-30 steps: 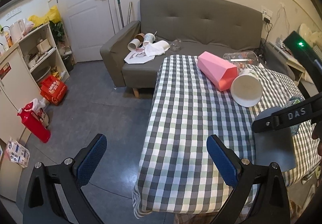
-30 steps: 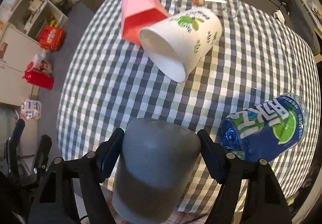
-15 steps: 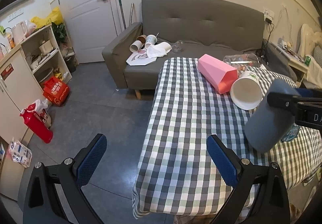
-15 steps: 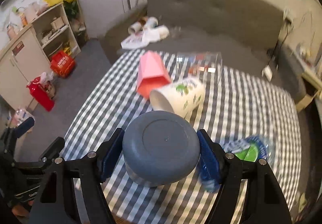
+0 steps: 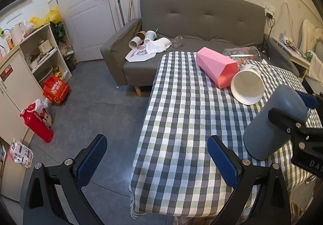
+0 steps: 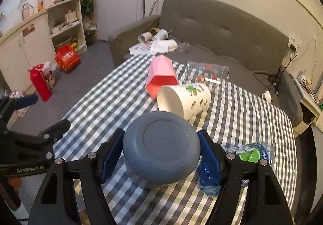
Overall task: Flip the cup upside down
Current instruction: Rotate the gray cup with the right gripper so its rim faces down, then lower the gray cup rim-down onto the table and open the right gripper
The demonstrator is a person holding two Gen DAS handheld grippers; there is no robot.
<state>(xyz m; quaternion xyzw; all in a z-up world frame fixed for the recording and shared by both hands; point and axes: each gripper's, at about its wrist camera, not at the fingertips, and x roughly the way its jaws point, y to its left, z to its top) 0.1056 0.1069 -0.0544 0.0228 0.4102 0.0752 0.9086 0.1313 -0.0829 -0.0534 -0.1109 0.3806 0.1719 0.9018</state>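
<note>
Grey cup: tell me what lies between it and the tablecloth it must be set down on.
Nothing visible. The grey cup, clamped in the right hand-held gripper, hangs tilted over bare checked tablecloth. The white paper cup lies further back and the water bottle off to the right, both apart.

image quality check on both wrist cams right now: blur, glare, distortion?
Left wrist: sharp, strong fisheye bend with dark corners; mild sheen on the floor; grey cup crisp. Right wrist: same bend, softer and hazier toward the sofa; cup base in the right claw sharp; bottle partly hidden behind a finger.
</note>
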